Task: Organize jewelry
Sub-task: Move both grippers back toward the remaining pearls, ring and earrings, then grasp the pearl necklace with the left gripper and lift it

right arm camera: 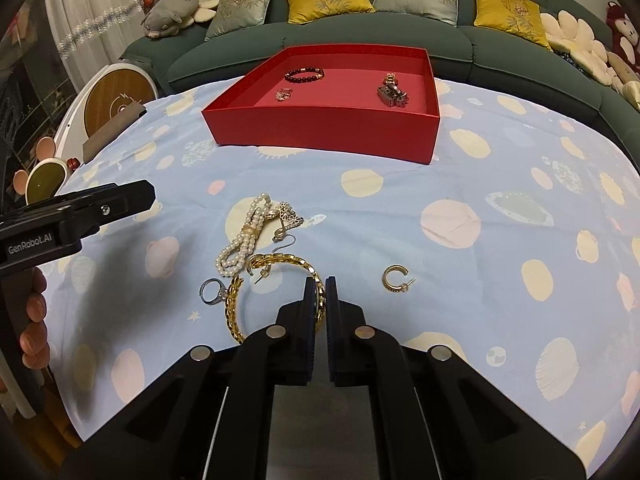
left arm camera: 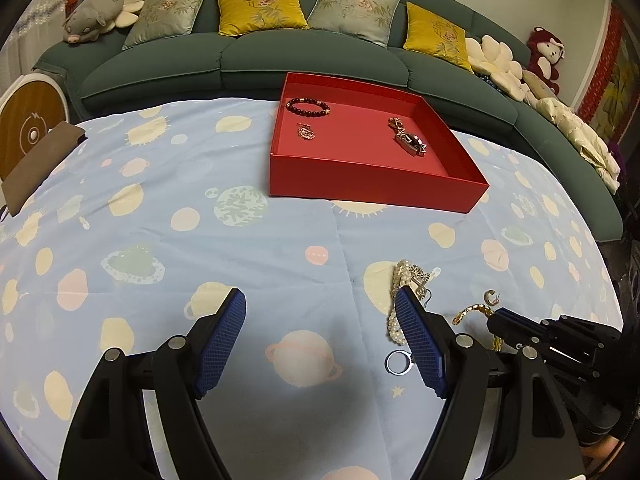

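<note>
Right gripper (right arm camera: pixel 320 294) is clamping the gold chain (right arm camera: pixel 236 308) edge-on: light, floppy, slippery; left gripper (left arm camera: pixel 320 320) is gaping empty.

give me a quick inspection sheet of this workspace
surface: table under a blue planet-print cloth
job's things: red tray holds a dark bead bracelet, a pendant and a watch; on the cloth lie a pearl bracelet, gold chain bracelet, ring, hoop earring
clutter: brown pad at the table's far left edge
grippers: right gripper shut on the gold chain bracelet; left gripper open, holding nothing
cables: nothing seen
surroundings: green sofa with cushions and plush toys
</note>
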{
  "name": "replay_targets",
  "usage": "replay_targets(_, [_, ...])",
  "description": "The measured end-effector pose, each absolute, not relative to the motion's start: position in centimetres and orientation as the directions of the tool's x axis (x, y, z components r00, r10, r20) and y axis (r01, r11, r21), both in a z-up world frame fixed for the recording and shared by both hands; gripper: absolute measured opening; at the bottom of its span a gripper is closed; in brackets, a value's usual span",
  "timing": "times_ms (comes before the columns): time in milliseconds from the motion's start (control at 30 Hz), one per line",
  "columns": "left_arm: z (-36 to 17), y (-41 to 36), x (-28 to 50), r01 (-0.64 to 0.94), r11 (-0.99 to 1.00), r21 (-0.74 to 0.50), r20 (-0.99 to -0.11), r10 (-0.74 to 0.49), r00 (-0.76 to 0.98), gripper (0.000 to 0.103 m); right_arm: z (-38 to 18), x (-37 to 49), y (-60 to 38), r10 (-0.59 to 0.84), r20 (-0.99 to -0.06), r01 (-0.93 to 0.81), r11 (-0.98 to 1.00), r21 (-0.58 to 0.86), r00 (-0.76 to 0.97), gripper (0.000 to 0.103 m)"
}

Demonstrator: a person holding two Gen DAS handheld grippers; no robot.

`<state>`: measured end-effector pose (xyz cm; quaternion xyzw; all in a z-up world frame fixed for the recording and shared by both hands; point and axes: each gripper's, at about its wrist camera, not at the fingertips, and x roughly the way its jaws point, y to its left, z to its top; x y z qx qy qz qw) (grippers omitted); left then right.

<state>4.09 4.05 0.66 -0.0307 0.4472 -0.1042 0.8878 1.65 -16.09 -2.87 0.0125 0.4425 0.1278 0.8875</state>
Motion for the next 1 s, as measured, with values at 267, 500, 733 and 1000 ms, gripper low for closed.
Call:
replay_targets(267, [-0.1,2.5,3.3,0.204,0.971,-0.124,-0.796,-0.220,0.563,0.074,-1.7,1.1,-17.8,0.228,-0.763,-0.194,0.971,0.136,0.605,0.004])
replay_targets(500, [-1.4,0.4,3.5,0.245,0.962,-0.120,-0.813,-0.237,0.532,0.074,-1.7,1.0,-18.8,0.224,-0.763,-0.178,0.973,0.143,0.607,0.004])
replay_targets(733, [-3.1,-1.9,5.4,0.248,0.963,-0.107,-0.822,-0.226,0.524,0.071,-1.4,0.9,-19.1,0.229,-0.757,-0.174,0.973,0.153,0.612,0.004])
replay_targets(1000, [-4.4,-2.5,6.5,0.236,0.968,-0.083,-0.836,-0.197,0.513,0.057,-1.2,1.0,-20.1,0.225,-0.752,-0.154,0.974,0.165,0.620,0.004])
